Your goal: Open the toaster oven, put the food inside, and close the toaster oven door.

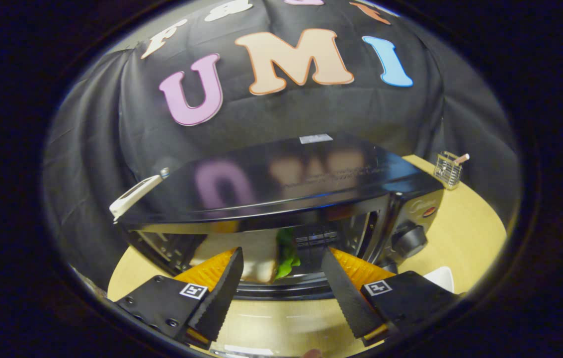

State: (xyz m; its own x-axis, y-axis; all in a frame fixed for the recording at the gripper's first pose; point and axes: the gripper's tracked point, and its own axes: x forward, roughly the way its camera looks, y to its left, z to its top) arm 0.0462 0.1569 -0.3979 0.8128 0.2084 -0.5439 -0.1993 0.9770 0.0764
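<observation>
The black toaster oven (286, 179) stands on a round wooden table (465, 233), with its knobs (409, 239) on the right of its front. Its door (281, 318) is folded down flat and lies under my fingers. The food, a sandwich (261, 266) with green lettuce (287, 258) sticking out, lies inside the oven cavity. My gripper (281, 254) is open at the oven's mouth. Its fingertips (234, 263) sit on either side of the sandwich without touching it.
A white plate (440, 278) lies on the table right of the oven, beside my right finger. A small wire basket (448, 170) stands at the back right. A white object (134, 196) leans by the oven's left rear corner.
</observation>
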